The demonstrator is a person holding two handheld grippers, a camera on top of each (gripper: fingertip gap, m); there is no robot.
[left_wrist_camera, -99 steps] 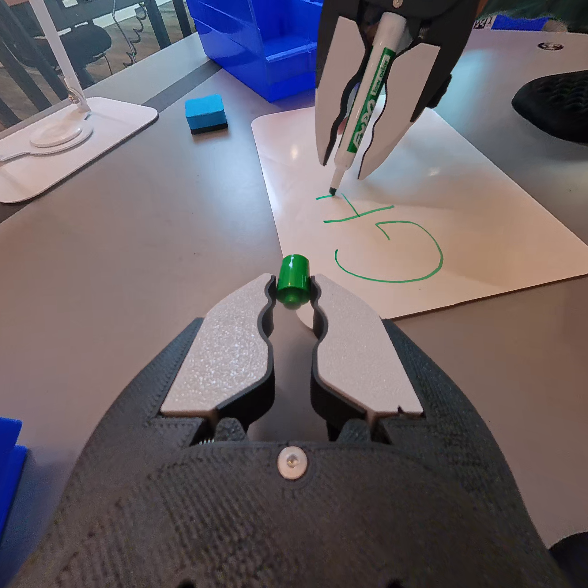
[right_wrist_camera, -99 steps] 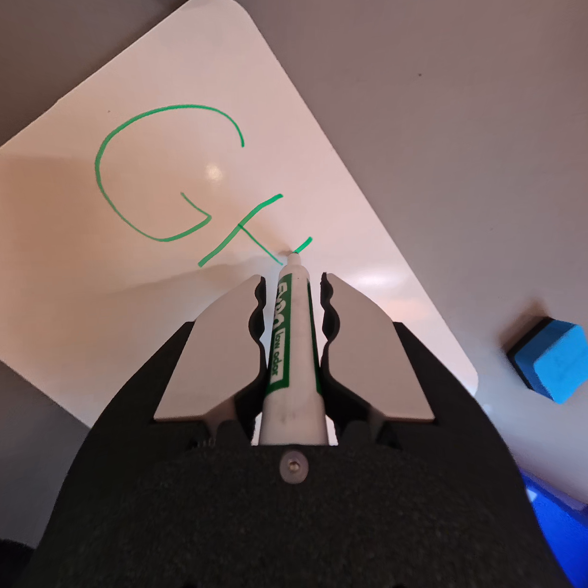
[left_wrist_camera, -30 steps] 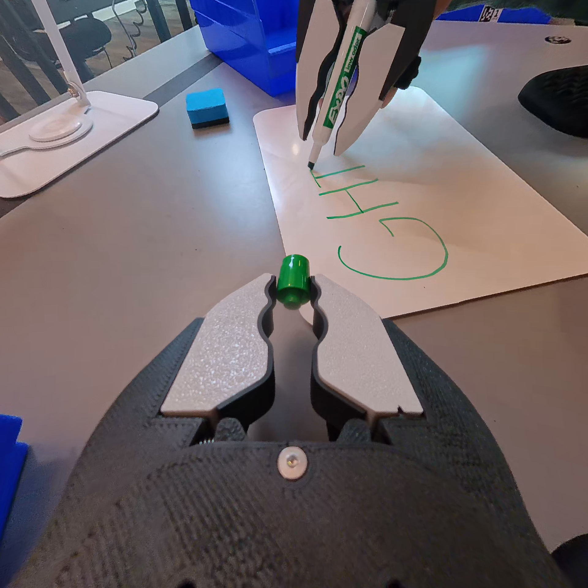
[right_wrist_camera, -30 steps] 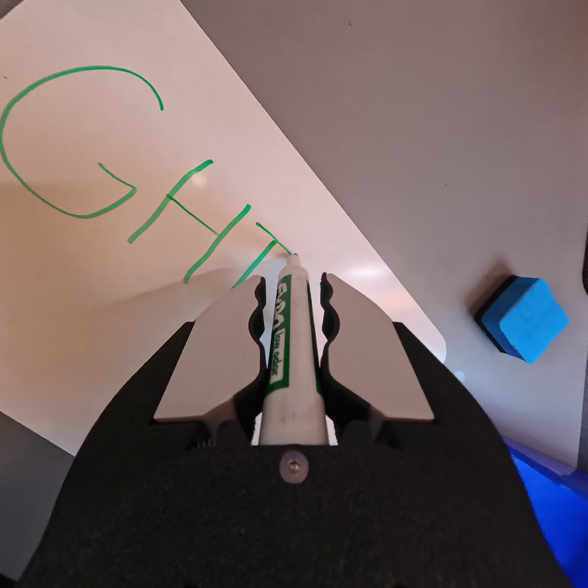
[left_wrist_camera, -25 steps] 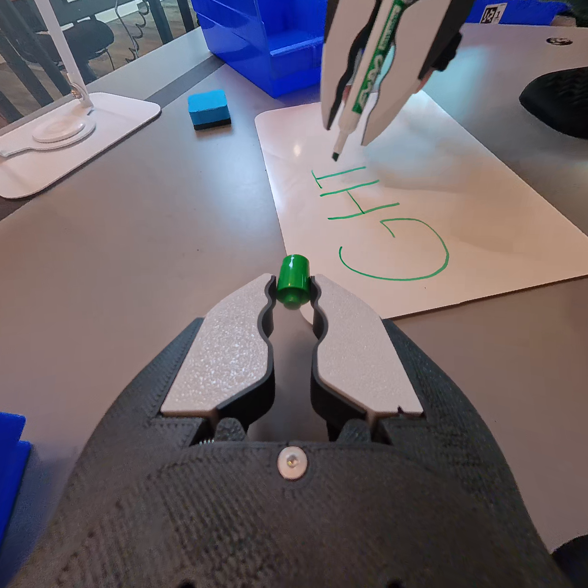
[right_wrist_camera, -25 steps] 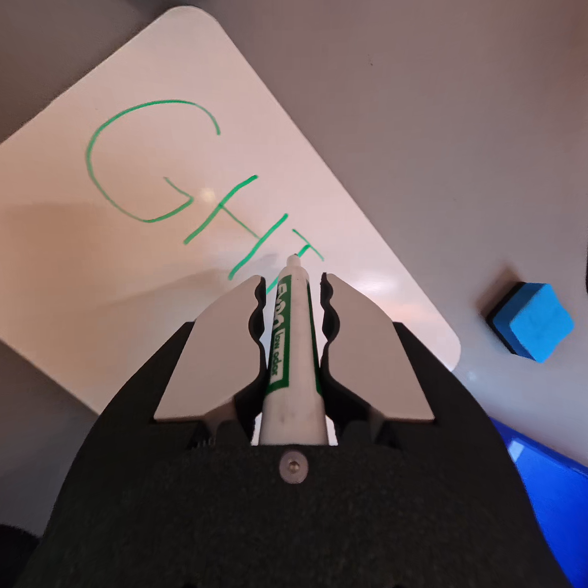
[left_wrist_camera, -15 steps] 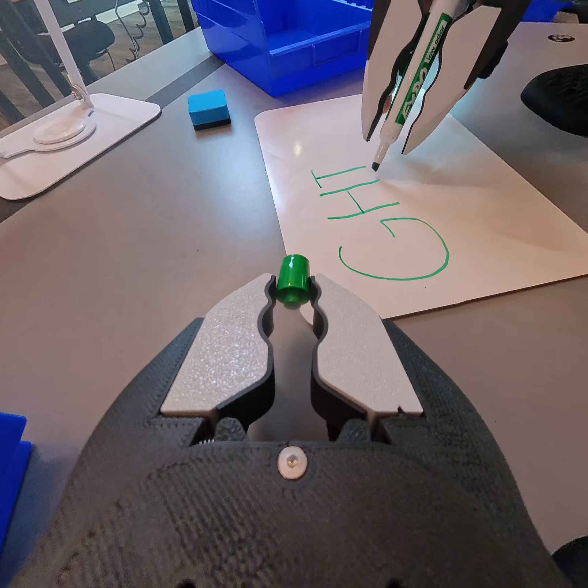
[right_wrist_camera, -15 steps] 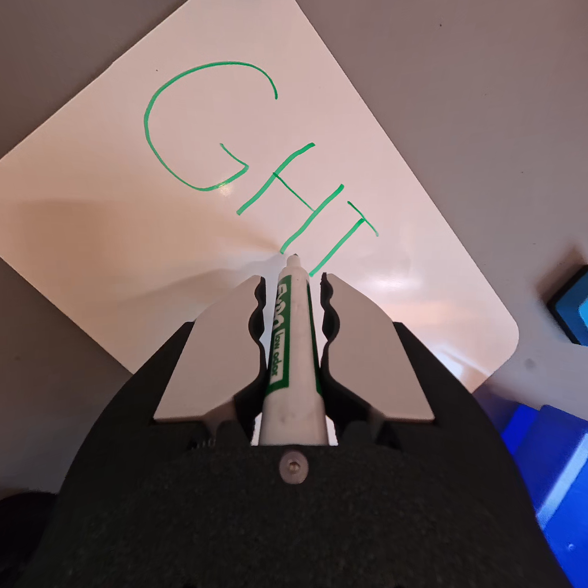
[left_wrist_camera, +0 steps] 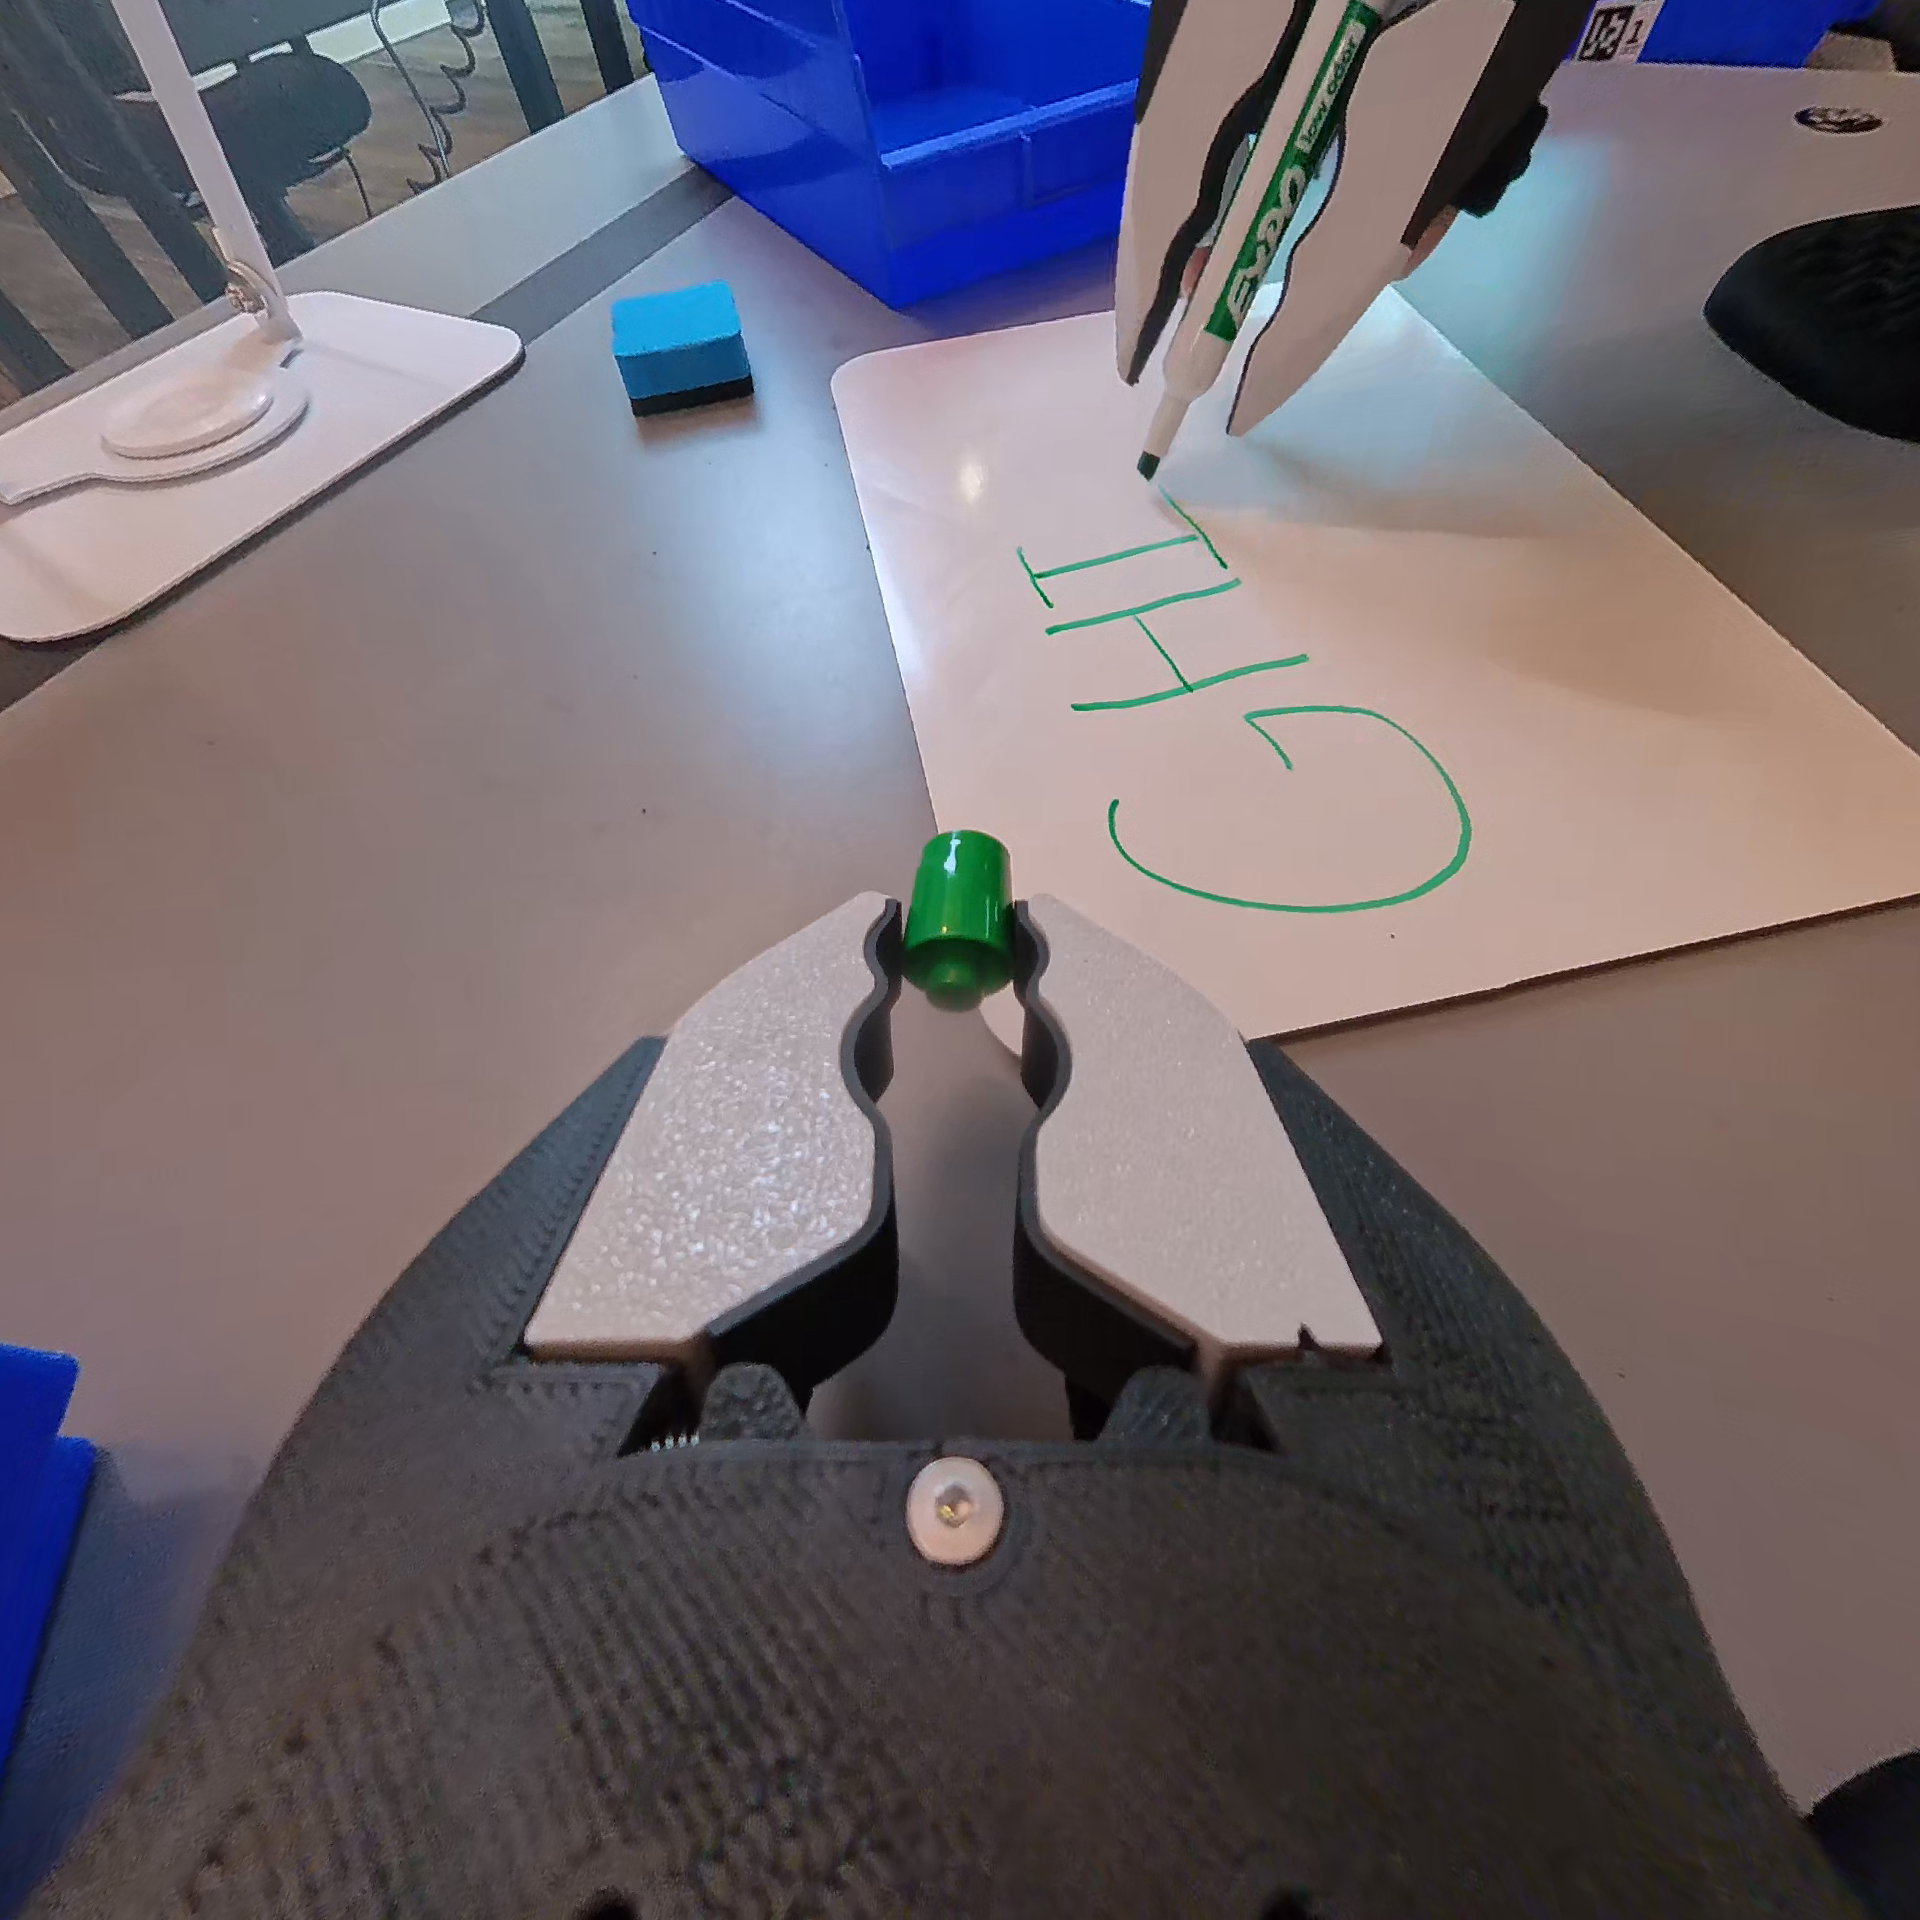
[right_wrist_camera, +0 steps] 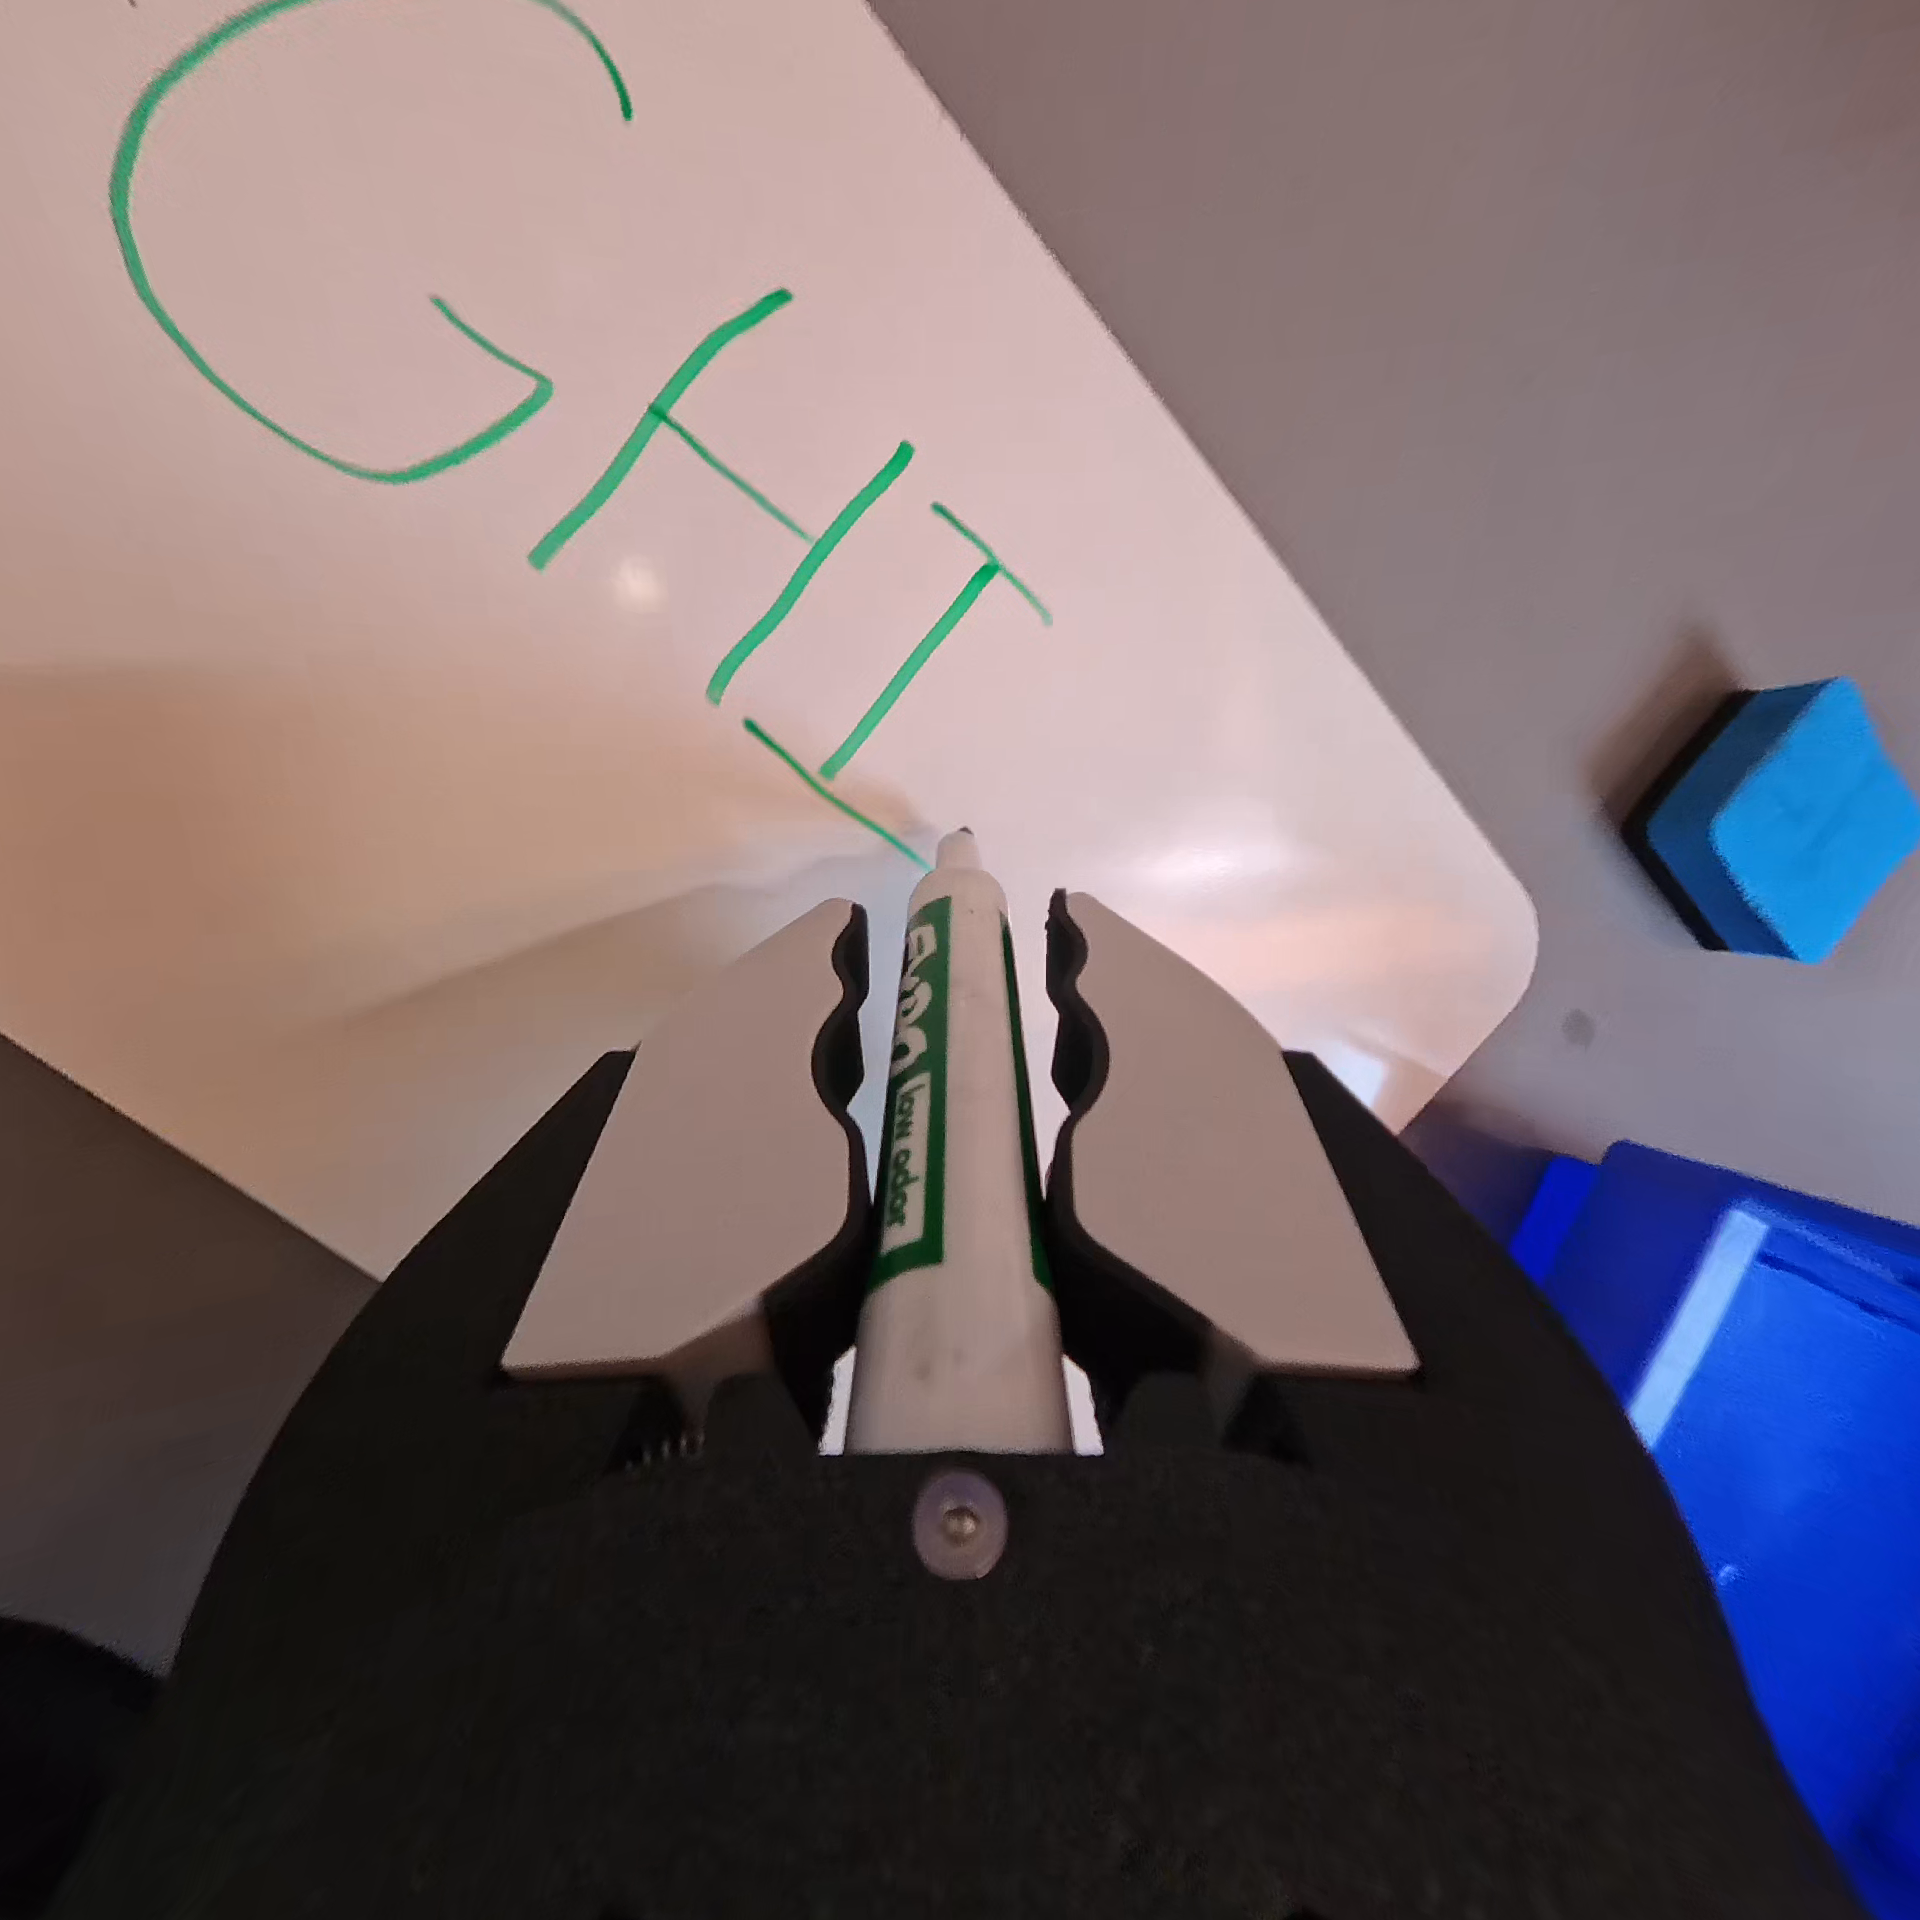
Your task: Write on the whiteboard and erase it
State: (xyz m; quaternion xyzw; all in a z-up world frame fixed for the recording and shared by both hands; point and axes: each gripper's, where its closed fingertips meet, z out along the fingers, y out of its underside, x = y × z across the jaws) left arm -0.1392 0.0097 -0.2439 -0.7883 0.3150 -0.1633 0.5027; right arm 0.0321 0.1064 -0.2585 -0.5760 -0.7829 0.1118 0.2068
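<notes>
Your right gripper (right_wrist_camera: 954,914) pinches a green and white marker (right_wrist_camera: 961,1143), and the 2 fingers squeeze its body farther back. The marker tip sits right at the end of a green line on the whiteboard (right_wrist_camera: 312,790). Your left gripper (left_wrist_camera: 958,940) pinches the green cap (left_wrist_camera: 958,914) just beside the board's near edge. The blue eraser (left_wrist_camera: 681,348) lies on the table (left_wrist_camera: 468,779), apart from the board.

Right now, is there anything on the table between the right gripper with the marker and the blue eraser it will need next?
Nothing visible blocks it. The eraser lies alone on the table, just past the whiteboard corner. But the right gripper is shut on the marker.
</notes>
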